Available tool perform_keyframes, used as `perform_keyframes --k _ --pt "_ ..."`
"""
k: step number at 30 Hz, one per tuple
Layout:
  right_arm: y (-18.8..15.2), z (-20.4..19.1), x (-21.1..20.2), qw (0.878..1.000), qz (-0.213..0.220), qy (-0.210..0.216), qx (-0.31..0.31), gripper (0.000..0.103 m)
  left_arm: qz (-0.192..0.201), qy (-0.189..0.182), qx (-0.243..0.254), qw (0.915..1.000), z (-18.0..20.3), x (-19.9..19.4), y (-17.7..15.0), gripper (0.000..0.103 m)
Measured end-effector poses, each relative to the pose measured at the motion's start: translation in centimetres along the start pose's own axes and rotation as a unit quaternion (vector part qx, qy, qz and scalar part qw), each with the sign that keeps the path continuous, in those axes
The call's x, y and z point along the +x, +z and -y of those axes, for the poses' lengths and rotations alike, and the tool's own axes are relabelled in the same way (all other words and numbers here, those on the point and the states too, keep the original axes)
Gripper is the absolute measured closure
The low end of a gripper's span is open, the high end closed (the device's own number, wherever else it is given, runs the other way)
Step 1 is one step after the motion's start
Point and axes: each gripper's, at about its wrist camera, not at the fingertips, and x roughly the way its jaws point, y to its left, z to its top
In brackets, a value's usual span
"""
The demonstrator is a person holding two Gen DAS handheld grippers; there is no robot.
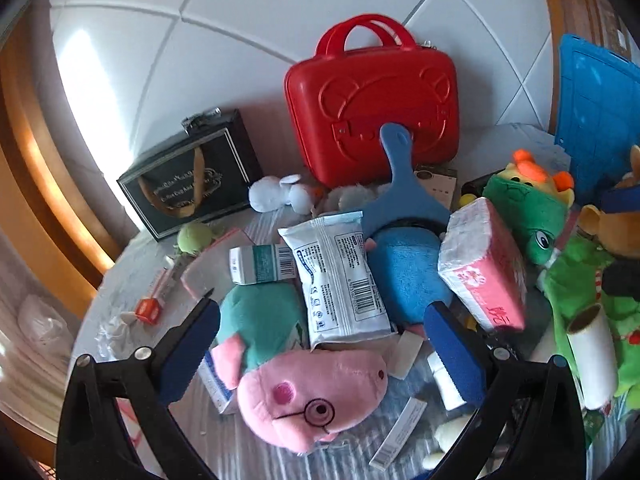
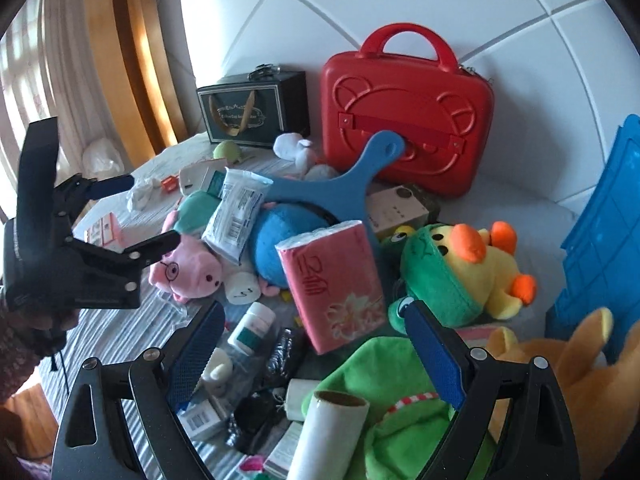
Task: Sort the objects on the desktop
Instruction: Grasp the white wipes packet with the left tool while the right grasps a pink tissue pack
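A: Left gripper [image 1: 320, 340]?
B: Jaws wide, empty; over the pink pig plush [image 1: 316, 400] and white wipes packet [image 1: 340, 276].
A: Right gripper [image 2: 316, 356]?
B: Jaws spread, empty; pink tissue pack [image 2: 336, 284] just ahead; red case [image 2: 404, 128] beyond, on the counter [image 2: 120, 336].

One red case [image 1: 372, 96], one dark box [image 1: 192, 176] — several plush toys.

Bright daylight comes from the left in both views, laying a white glare patch on the tiled wall [image 1: 80, 64] and warming the wooden frame [image 2: 132, 40]. Fisheye bending curves the tile seams, black vignette fills the corners, and edges look slightly soft.
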Motion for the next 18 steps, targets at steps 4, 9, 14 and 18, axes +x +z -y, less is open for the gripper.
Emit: perform_keyframes --k 4,9,14,18 --pt "0.3 1.1 2.9 1.0 -0.018 0.01 0.004 0.011 -0.027 -0.025 -0.02 0.9991 0.3 4.9 0.3 0.0" --pt "0.1 1.8 5.2 0.999 -0.042 0.022 0.005 0.011 -0.054 -0.025 -0.021 0.998 -0.1 8.5 -0.6 0.005" --pt "-0.1 2.2 7.0 0.998 -0.06 0.028 -0.009 0.011 -0.05 -0.044 -0.014 0.9977 -0.7 9.7 -0.6 0.017" --pt "0.6 2.3 9.0 0.996 -0.075 0.047 -0.012 0.011 -0.066 -0.096 -0.028 0.9928 -1.0 10.5 -0.7 0.042"
